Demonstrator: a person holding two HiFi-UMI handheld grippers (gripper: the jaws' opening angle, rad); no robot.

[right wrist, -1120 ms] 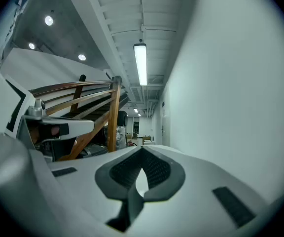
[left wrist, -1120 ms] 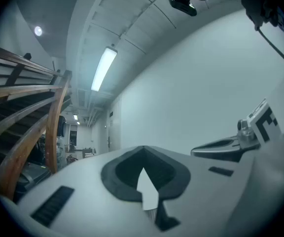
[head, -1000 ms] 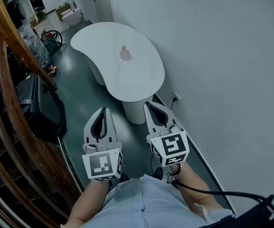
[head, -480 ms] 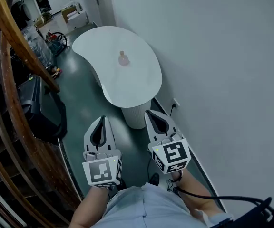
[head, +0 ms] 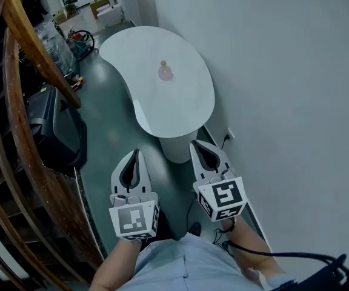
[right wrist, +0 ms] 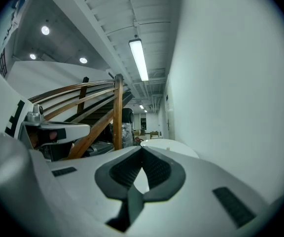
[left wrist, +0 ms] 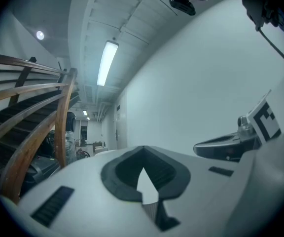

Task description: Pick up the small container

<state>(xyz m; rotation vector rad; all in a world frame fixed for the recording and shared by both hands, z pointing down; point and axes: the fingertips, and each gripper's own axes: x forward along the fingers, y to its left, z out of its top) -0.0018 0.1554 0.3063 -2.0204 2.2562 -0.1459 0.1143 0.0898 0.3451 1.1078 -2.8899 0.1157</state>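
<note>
The small container (head: 165, 71), a pinkish bottle-shaped thing, stands upright near the middle of a white kidney-shaped table (head: 186, 105). It is far ahead of both grippers. My left gripper (head: 137, 153) and right gripper (head: 196, 143) hover side by side above the floor, short of the table's near end. Both are shut with nothing between their jaws. The left gripper view shows its own closed jaws (left wrist: 143, 148) and the right gripper's side (left wrist: 230, 144). Past the closed jaws (right wrist: 143, 150) in the right gripper view, the table top (right wrist: 169, 144) shows in the distance.
A wooden stair handrail (head: 26, 108) runs along the left, with a dark bulky object (head: 56, 129) under it. A white wall (head: 283, 71) with a socket (head: 228, 136) closes the right side. Clutter (head: 80, 38) lies beyond the table. A black cable (head: 271, 254) trails from the right gripper.
The head view has shifted a little, so both grippers sit lower in the frame. They stay shut and side by side. The container has not moved on the table.
</note>
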